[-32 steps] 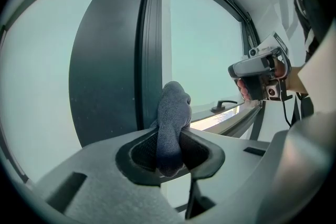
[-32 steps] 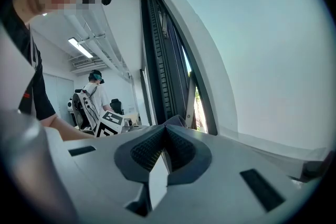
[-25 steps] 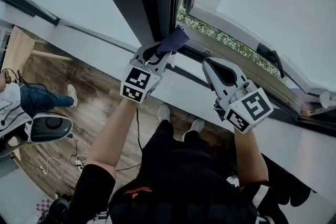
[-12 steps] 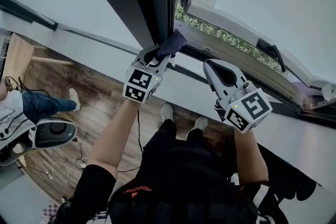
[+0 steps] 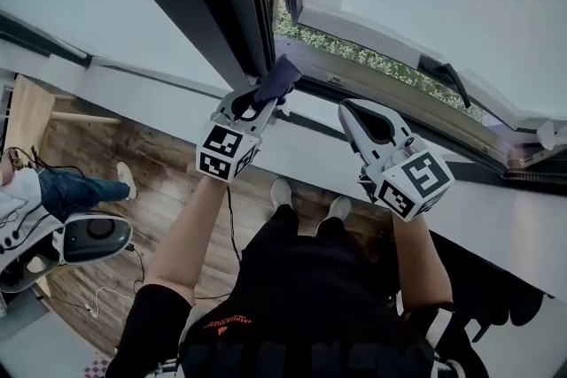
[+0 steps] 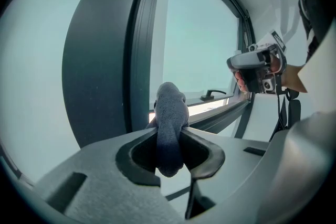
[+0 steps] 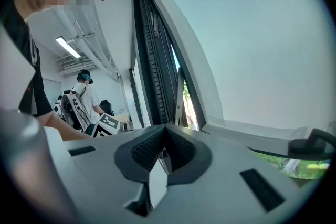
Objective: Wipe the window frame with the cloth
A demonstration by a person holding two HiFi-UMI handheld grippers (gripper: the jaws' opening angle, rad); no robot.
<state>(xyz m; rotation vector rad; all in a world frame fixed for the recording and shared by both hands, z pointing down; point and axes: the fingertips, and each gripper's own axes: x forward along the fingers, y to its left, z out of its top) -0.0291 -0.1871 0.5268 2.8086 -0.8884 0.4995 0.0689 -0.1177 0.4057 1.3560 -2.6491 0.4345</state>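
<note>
Clamped mid-fold in left gripper (image 6: 169, 139): cloth (image 6: 171, 107). Looks soft, light, limp; wants a firm pinch. Free tuft near frame (image 6: 137, 60). Right gripper (image 7: 165, 131) closed, empty.

You're standing on a brown wood-plank floor (image 5: 168, 181). Your two white shoes (image 5: 278, 192) are planted on it side by side, close to the wall. A thin black cable (image 5: 231, 224) trails over the planks just beside them. Another person's white shoe (image 5: 125, 180) rests farther to your left.
</note>
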